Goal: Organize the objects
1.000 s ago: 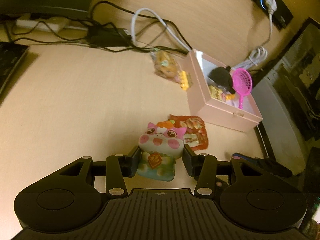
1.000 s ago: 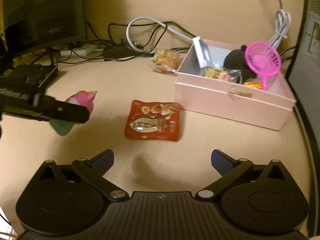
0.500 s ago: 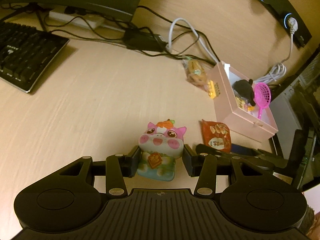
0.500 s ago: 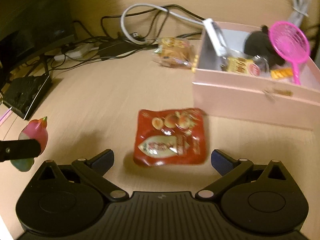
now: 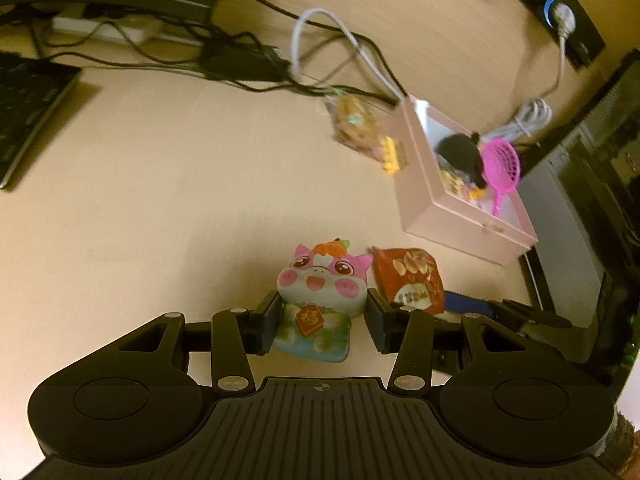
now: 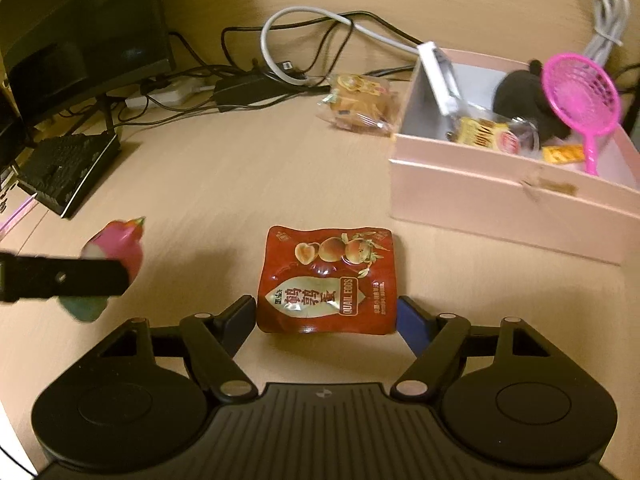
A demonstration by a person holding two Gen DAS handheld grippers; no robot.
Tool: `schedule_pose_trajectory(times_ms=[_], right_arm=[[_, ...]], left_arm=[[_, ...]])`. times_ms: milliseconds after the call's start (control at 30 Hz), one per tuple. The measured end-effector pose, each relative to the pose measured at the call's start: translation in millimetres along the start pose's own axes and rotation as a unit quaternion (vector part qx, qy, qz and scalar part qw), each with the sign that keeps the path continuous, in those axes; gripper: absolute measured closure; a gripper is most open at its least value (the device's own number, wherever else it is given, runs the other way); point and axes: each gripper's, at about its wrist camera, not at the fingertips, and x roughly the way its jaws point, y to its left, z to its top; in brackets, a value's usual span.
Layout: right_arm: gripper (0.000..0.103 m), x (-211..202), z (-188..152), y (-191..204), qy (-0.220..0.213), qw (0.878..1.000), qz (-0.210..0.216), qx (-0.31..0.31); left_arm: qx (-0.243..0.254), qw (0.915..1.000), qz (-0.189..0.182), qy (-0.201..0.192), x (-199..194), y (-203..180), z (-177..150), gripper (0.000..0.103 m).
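Landmark: pink box (image 6: 508, 196), open-topped, on the wooden desk (image 6: 240, 184) at right of both views.

Box contents, seen from the right wrist: a magenta toy strainer (image 6: 580, 96) leaning with its handle down inside; a black rounded object (image 6: 520, 92) at the back; a clear packet with a yellow and red label (image 6: 496, 134); a small yellow item (image 6: 562, 155) beside the strainer handle; a white flat piece (image 6: 438, 76) propped against the left wall. What the black object is cannot be told.

Outside the box, just beyond its far-left corner: a clear bag of snacks (image 6: 360, 106). The left wrist view also shows a small yellow item (image 5: 394, 158) against that wall.

In front of the box, apart from it: red quail-egg pouch (image 6: 326, 280) flat on the desk. Right gripper (image 6: 326, 320) straddles its near end; jaws have just been closing, the pouch between them, and the pads do not yet visibly press it.

Left gripper (image 5: 322, 322) clamps a pink-and-white pig toy (image 5: 320, 300) by its 2 sides, left of the pouch and farther from the box.

Behind the box: cables (image 6: 320, 40), and a monitor (image 6: 80, 32) far left.
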Motion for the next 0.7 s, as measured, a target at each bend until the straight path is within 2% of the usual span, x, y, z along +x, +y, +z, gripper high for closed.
schedule_pose_trajectory(times_ms=[267,633,667,700], right_arm=[[0.027,-33.8,-17.4,-22.2,-0.005,1.0,-0.021,0.011],[0.027,-77.6,-24.1,-26.9,-0.031,0.998,-0.045,0.001],[0.03,-80.0,-23.5,-26.8,-0.034,0.998,-0.046,0.002],[0.048,-82.5,-22.9,-26.9,-0.037,0.998,-0.045,0.002]], left_arm=[[0.033,0.999,-0.02,0.024,18.2,-27.0,-0.7,0.053],[0.063,0.9966,-0.031,0.043,27.3,-48.6,-6.1,0.053],[0.065,0.9964,-0.032,0.044,27.5,-49.6,-6.9,0.053],[0.066,0.9963,-0.033,0.045,27.6,-50.4,-7.4,0.053]])
